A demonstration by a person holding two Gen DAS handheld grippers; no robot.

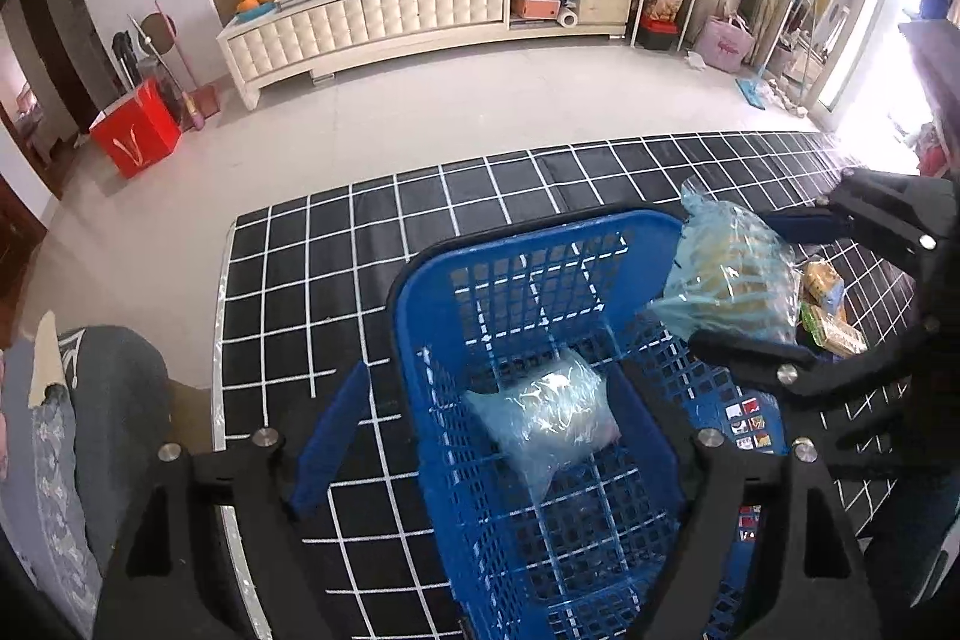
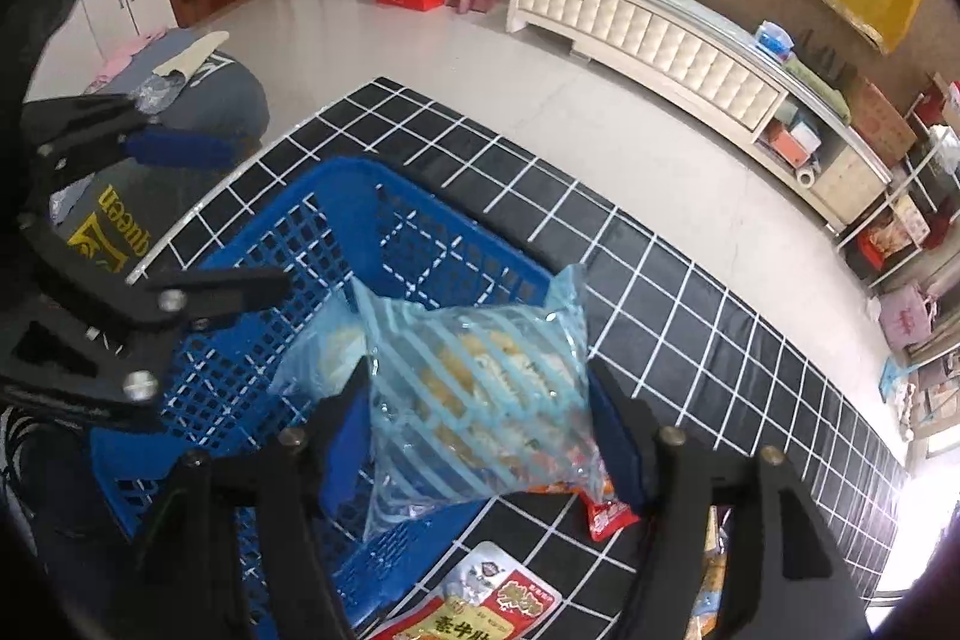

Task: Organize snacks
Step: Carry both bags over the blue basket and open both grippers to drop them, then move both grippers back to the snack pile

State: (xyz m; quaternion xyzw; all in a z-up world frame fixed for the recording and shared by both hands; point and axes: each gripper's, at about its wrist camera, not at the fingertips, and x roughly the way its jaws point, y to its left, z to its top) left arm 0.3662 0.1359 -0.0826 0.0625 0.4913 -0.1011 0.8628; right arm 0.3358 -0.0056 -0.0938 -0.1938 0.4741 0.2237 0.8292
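The step in hand appears to be carrying a snack into the blue perforated plastic basket (image 1: 540, 460), which stands on the black surface with white grid lines (image 1: 372, 220).

The right claw (image 2: 480, 430) is clamped on a clear plastic bag with pale blue stripes holding yellowish snacks (image 2: 480, 382). In the left wrist view that bag hangs at about two o'clock, just over the basket's right rim.

The left claw (image 1: 480, 430) has its pads apart, empty, straddling the basket's left wall. Between them, on the basket floor, lies a second clear bluish plastic packet (image 1: 552, 412).

More packets wait on the surface outside the basket: a red-and-white printed pouch (image 2: 498, 604) at six o'clock in the right wrist view, and a small red wrapper (image 2: 609, 517) beside it.

Next, the striped bag likely needs moving inward past the rim and lowering before release, clear of the packet already inside.
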